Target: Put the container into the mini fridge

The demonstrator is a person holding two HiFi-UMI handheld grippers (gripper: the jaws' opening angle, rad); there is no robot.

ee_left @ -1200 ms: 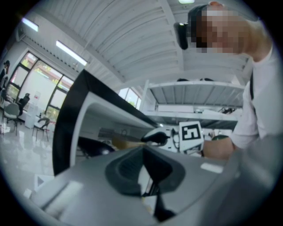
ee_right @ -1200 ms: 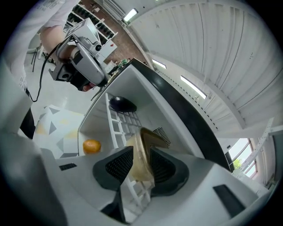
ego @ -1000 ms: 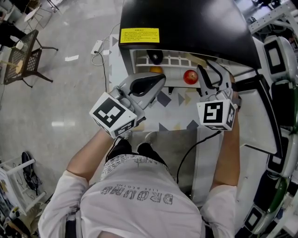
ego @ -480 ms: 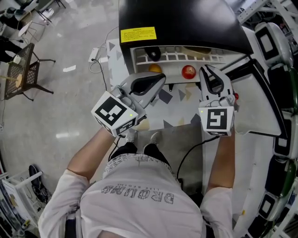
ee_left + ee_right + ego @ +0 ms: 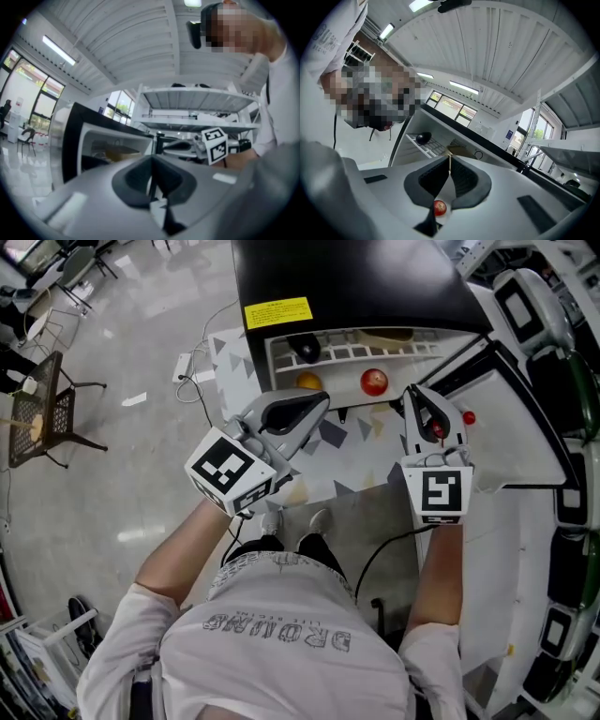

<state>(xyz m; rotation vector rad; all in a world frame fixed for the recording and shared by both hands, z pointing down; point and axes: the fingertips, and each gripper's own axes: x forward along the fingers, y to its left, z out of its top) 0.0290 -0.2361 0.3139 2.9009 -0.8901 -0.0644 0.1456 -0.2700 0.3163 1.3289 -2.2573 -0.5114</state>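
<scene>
Container (image 5: 384,335) is the tan thing I see lying on the white wire shelf (image 5: 352,354) inside the mini fridge (image 5: 356,277), toward the door side. No gripper touches it. The fridge door (image 5: 511,456) stands wide open on the right of the fridge. At the other end of the same shelf sits a dark round thing (image 5: 305,348). An orange (image 5: 309,381) and a red apple (image 5: 373,382) lie at the fridge's open front, just in front of the shelf. My left gripper (image 5: 323,401) is just outside the fridge, right by the orange. Its jaws are pressed together and nothing is in them. My right gripper (image 5: 419,395) is outside the fridge too, next to the apple on the door side. Its jaws have just been closing, and the tips meet with nothing between them.
</scene>
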